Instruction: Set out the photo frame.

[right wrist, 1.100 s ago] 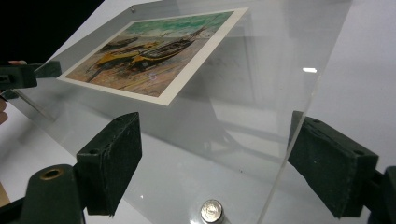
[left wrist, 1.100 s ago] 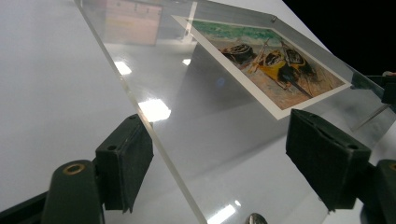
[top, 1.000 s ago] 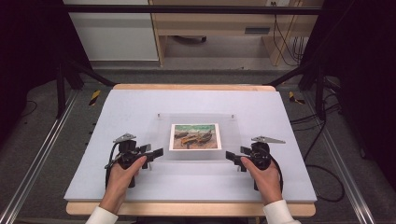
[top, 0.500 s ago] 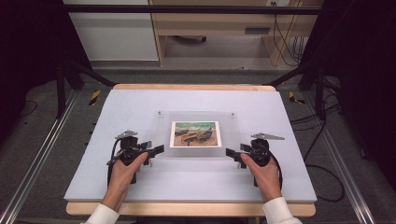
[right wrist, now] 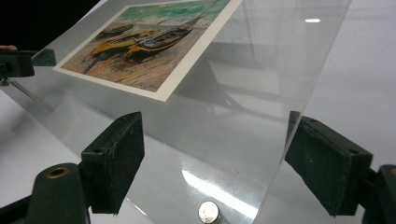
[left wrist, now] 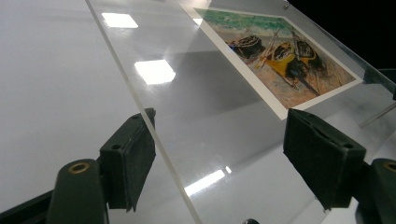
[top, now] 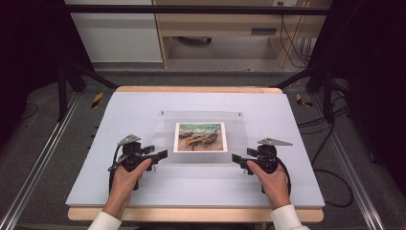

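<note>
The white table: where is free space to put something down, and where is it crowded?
The white table is bare left of the clear acrylic frame, right of it, and behind it up to the far edge. The near middle is crowded: the left gripper and right gripper flank the frame's near corners.

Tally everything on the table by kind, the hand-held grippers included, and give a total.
Clear acrylic panels: 1
Boat pictures: 1
Grippers, left gripper and right gripper: 2
Total: 4
Small metal studs sit at the panel's corners, one in the right gripper view; they are not tallied, since not all can be made out.
</note>
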The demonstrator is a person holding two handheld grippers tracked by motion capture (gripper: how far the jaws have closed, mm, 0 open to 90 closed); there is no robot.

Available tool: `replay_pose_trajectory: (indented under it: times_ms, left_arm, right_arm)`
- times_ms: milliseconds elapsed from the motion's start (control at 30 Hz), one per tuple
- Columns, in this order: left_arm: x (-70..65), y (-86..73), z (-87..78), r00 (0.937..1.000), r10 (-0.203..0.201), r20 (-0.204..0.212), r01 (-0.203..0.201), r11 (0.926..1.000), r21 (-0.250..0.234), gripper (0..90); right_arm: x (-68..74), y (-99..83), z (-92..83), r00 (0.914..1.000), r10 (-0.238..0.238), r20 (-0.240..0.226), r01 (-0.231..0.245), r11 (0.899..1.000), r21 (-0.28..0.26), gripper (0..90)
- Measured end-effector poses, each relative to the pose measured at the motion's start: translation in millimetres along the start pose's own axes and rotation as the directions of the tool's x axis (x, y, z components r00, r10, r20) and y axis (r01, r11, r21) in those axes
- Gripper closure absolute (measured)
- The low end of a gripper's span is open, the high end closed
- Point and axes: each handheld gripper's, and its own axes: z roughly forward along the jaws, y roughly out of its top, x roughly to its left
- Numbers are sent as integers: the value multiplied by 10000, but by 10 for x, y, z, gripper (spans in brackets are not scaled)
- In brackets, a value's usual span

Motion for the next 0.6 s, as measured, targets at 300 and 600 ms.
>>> replay_pose_trajectory:
  times_ms: [300, 600]
  left_arm:
    - [-35, -6, -20, 9998, 148, -111, -148, 9999, -23, 250]
    - [-55, -16, -47, 9996, 249, -153, -250, 9997, -72, 264]
  right_arm:
    - [15, -8, -25, 9999, -137, 47, 137, 9999, -18, 216]
    - [33, -21, -53, 9996, -269, 100, 269, 9996, -56, 225]
